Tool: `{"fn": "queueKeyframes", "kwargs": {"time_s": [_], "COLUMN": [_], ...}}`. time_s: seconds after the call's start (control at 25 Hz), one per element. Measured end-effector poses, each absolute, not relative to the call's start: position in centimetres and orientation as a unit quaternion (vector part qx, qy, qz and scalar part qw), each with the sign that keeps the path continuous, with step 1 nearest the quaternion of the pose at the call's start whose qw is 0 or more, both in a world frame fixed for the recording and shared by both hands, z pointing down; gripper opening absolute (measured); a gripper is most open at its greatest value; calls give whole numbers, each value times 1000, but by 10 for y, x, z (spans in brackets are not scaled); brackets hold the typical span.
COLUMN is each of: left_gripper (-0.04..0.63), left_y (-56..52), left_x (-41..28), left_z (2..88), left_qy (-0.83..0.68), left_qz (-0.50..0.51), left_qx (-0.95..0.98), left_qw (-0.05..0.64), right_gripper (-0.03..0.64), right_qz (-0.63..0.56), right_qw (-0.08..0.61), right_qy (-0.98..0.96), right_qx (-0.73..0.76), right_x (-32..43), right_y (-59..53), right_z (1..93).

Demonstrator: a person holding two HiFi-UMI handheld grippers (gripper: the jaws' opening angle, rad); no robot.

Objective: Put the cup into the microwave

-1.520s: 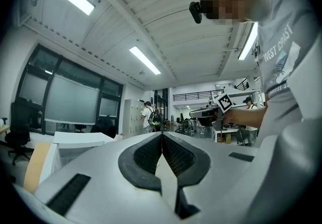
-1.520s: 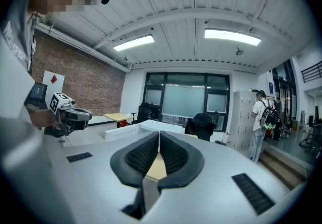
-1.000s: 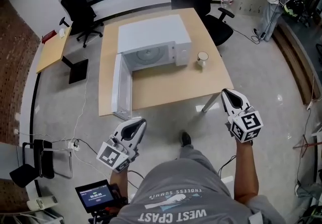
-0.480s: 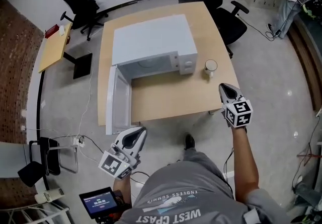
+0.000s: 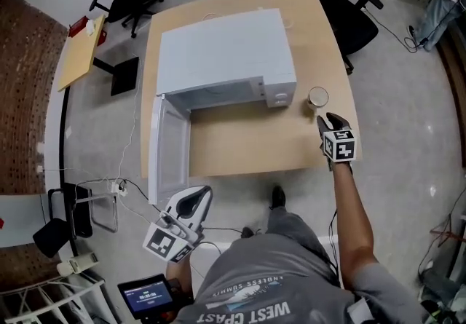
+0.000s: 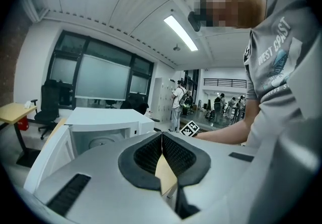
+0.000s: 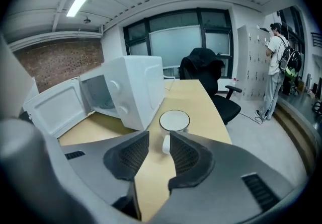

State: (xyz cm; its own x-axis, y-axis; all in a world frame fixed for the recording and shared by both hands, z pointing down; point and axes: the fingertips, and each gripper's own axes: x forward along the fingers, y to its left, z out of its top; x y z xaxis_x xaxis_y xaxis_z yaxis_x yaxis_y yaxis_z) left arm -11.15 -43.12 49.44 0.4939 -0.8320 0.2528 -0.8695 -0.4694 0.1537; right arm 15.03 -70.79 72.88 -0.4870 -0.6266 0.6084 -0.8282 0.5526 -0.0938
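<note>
While the right tongs [image 5: 326, 121] come in low over the surface [image 5: 247, 142], the cup [image 5: 318, 97] stands upright on it, just right of the microwave [image 5: 218, 53] and near the surface's right edge, not yet lifted. In the right gripper view the tongs' jaws have just been opening and stand apart. The cup's handle [image 7: 166, 143] points at me and sits in the gap at their tips, with the pads off it. Left tongs [image 5: 202, 191] hang back off the surface near my hip, jaws together, nothing between them. The microwave door [image 5: 169, 148] is swung wide to the left, so the cavity is open.

Risks as I judge them:
- The gap looks narrower than the cup body. If I push on, the tips may bump the cup and shove it toward that right edge.
- If I clamp the handle alone, the cup may swing or tilt in the pads on the lift.
- I can't tell if anything is inside, so a tilt could spill.
- On the way left I must clear the microwave's front corner, and a clip there could knock the cup loose.
</note>
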Motion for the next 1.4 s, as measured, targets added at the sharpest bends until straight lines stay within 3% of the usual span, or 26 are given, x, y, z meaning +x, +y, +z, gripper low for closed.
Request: {"fn": "queueKeyframes", "kwargs": {"time_s": [0.6,0.64,0.68,1.08,1.4], "left_gripper": [21,21,21,21,21], "left_y": [-451,-450,-450,-431,-397], "left_x": [-114,-114,-114,-115,-119], "left_z": [517,518,517,514,502], "left_qy": [-517,-517,-517,-516,-511], "left_qz": [85,85,84,82,66], "left_qx": [836,835,836,839,846], "left_qw": [167,166,164,155,136], "right_gripper": [139,130,78,75,75], "right_qz": [228,228,228,241,187], "right_qw": [314,312,311,270,241], "right_qy": [-792,-792,-792,-807,-838], "right_qx": [470,473,473,467,452], "right_x": [143,143,143,142,137], "right_y": [-756,-756,-757,-734,-675], "right_z": [816,816,817,796,721]}}
